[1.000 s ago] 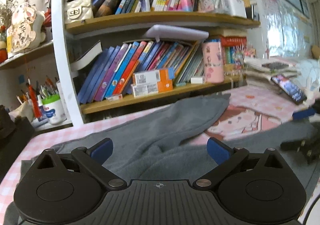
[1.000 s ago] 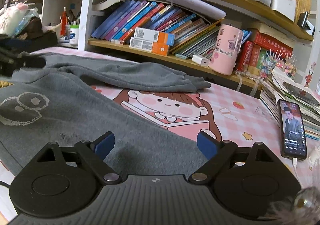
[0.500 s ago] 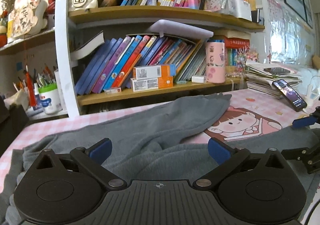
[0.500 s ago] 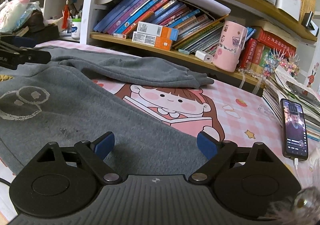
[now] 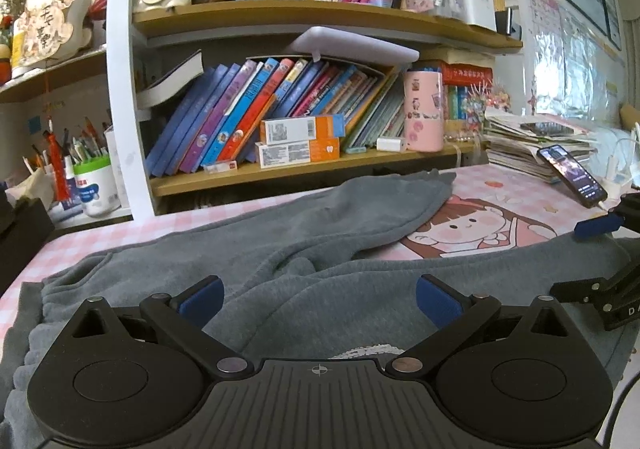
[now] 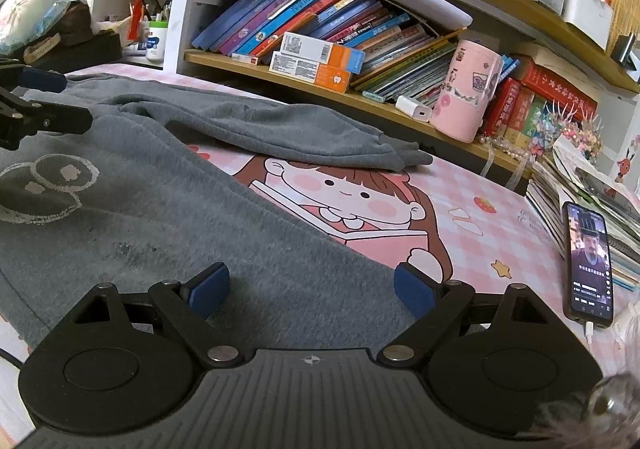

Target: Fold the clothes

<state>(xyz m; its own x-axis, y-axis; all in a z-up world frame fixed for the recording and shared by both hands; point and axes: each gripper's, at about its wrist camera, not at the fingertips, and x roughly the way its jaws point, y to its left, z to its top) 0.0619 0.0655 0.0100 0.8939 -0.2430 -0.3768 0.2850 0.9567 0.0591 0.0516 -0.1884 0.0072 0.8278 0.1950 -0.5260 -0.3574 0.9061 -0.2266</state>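
Observation:
A grey sweatshirt [image 5: 320, 253] lies spread on the pink cartoon desk mat [image 5: 480, 225], one sleeve [image 6: 288, 129] stretched toward the bookshelf. A white print [image 6: 44, 185] shows on its chest. My left gripper [image 5: 318, 297] hovers open just above the garment's body, nothing between its blue pads. My right gripper [image 6: 312, 289] is open too, low over the sweatshirt's right edge where cloth meets the mat [image 6: 460, 209]. Each gripper's fingers appear in the other view: right fingers [image 5: 596, 227], left fingers [image 6: 40, 81].
A bookshelf [image 5: 280, 169] full of books runs along the back edge, with a pink cup [image 6: 464, 89] and orange boxes [image 6: 316, 61] on it. A lit phone [image 6: 588, 261] leans on a paper stack at the right. A pen holder [image 5: 94, 185] stands at the left.
The left view has tilted and shifted slightly, showing more of the sweatshirt and the right gripper's fingers. The right view is nearly the same. Both grippers stay open.

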